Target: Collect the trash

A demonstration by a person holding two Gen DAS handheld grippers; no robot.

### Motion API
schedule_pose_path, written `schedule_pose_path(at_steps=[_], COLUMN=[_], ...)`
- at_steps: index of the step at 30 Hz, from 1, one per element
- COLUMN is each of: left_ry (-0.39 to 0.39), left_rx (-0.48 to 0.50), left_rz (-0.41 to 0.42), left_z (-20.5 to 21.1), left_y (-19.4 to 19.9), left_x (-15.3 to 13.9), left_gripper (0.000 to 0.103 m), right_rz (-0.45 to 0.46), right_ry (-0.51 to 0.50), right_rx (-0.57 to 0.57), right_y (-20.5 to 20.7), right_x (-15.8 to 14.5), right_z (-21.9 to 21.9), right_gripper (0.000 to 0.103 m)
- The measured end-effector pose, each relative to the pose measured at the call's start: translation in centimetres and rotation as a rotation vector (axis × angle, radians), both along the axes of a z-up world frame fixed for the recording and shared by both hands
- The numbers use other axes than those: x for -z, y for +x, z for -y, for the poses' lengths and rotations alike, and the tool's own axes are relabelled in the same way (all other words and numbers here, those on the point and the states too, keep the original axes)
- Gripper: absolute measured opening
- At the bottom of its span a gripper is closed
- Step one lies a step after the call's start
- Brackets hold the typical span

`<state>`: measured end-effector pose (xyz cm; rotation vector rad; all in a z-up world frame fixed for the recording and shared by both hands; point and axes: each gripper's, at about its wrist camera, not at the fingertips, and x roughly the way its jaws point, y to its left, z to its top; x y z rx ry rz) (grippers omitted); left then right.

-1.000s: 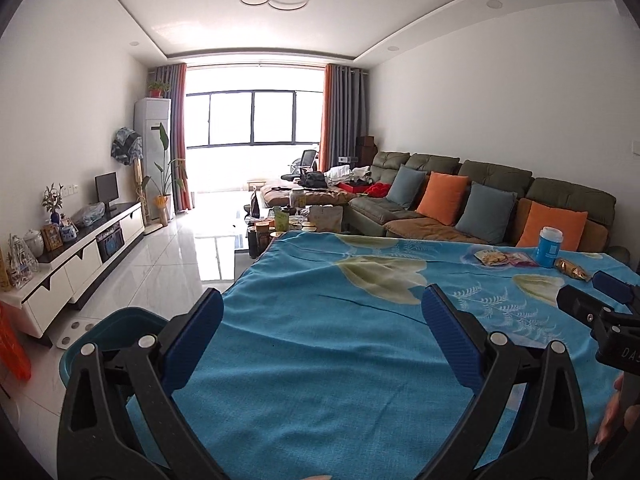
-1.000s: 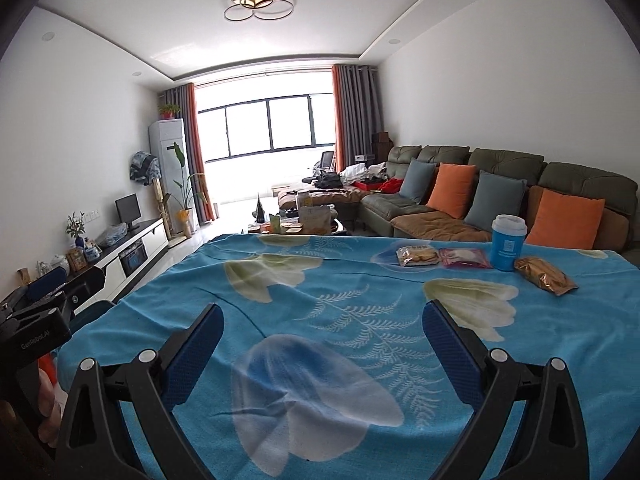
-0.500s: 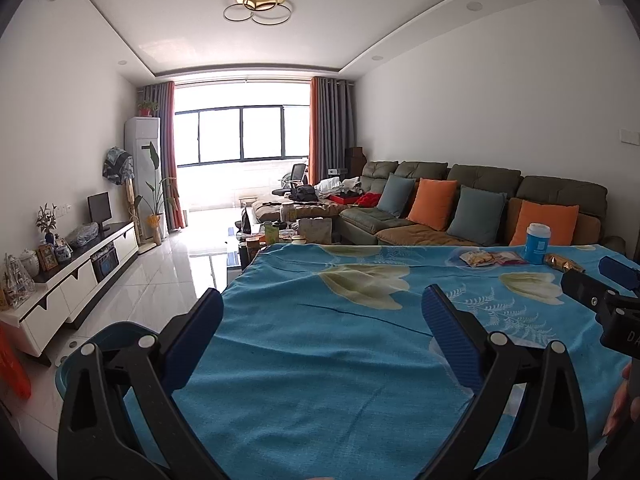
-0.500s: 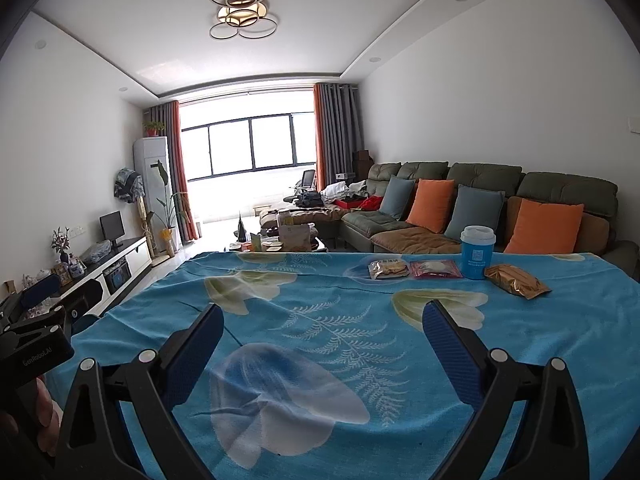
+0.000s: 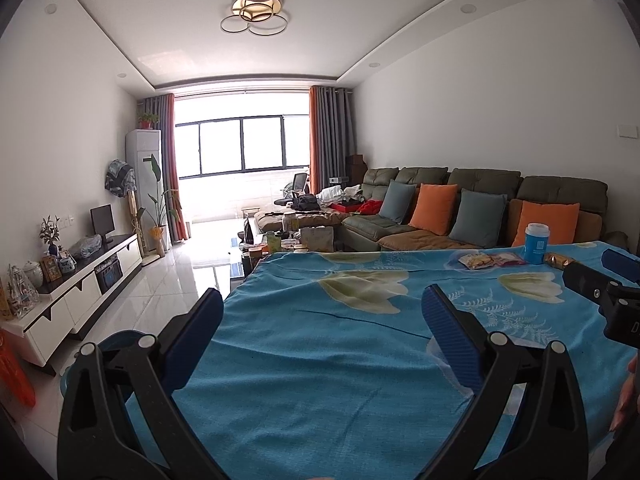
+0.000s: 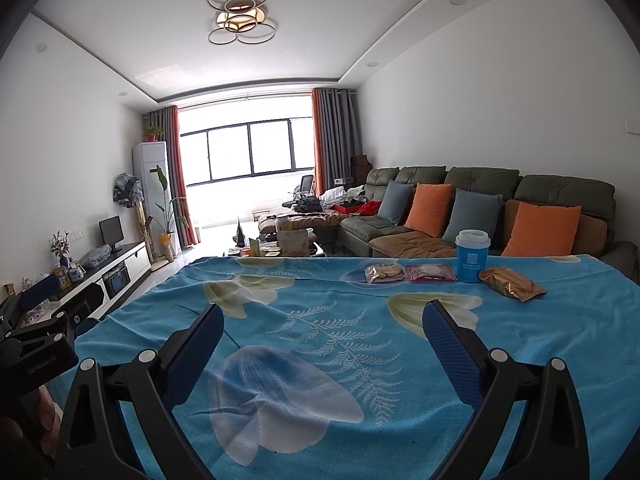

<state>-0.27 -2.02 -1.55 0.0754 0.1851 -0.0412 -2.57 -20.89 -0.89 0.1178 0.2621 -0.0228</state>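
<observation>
While both are hovering over the blue flowered tablecloth (image 6: 320, 320), the left gripper (image 5: 322, 312) and the right gripper (image 6: 322, 320) are gaping wide, pinching nothing and touching nothing. Well beyond them, the trash is lying at the far right of the cloth: a yellow snack packet (image 6: 385, 273) and a pink packet (image 6: 430, 272) touching, then an upright blue cup (image 6: 473, 256) and a gold wrapper (image 6: 511, 283) just beside it. A blue bin (image 5: 116, 344) is sitting on the floor off the table's left edge.

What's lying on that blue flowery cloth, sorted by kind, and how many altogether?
Snack packets: 3, yellowish, pink, golden brown
Blue cups with white lid: 1
Total: 4
</observation>
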Motion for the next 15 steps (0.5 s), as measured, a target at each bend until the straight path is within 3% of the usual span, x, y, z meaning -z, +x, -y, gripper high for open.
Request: schedule_pose_path(at_steps=[15], left_ry=[-0.002], left_rx=[0.001], left_rz=[0.001], left_z=[-0.07], left_y=[-0.02], left_x=[-0.01], left_gripper=[0.097], right_rz=[0.014], right_ry=[-0.004], right_rx=[0.011], right_y=[-0.16], right_x=[-0.32], right_z=[0.17], right_gripper=[0.096])
